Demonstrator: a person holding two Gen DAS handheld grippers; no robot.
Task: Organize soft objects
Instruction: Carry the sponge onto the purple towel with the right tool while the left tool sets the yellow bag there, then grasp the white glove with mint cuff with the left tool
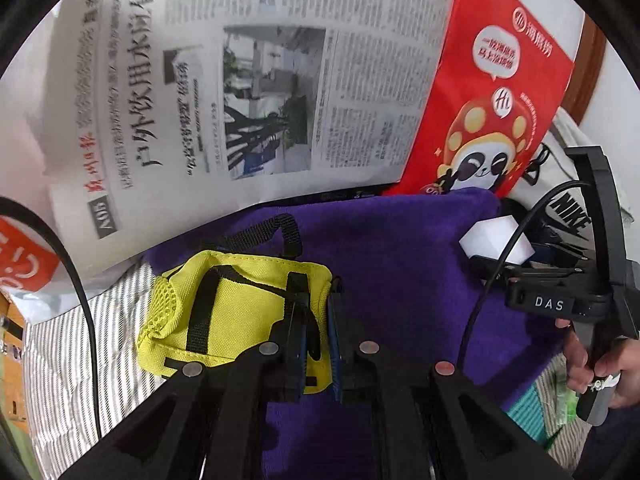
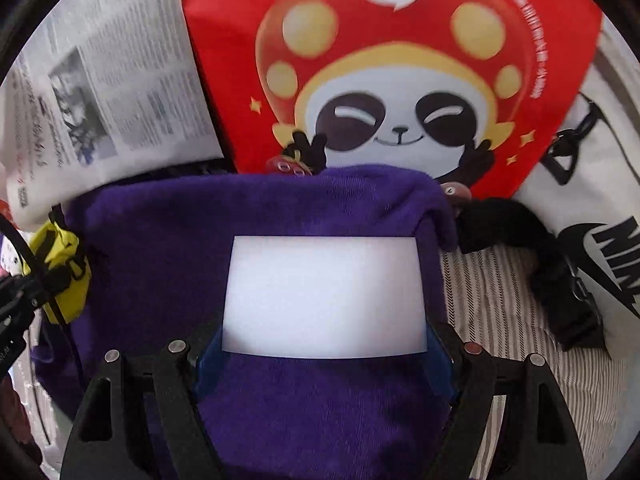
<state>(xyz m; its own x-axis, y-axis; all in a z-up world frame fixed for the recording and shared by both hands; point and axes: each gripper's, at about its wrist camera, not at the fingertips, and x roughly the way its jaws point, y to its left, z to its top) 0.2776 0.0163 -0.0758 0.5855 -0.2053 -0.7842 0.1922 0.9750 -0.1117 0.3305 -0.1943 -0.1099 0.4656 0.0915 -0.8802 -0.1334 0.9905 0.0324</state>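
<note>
My left gripper pinches the edge of the yellow pouch, which lies on the purple towel beside the striped sheet. My right gripper, marked "DAS", is spread around a white sponge held between its fingers over the towel. Behind stand a Chinese newspaper with page mark "A05", a red bag with a panda and "Hi", and a white "NIKE" bag.
</note>
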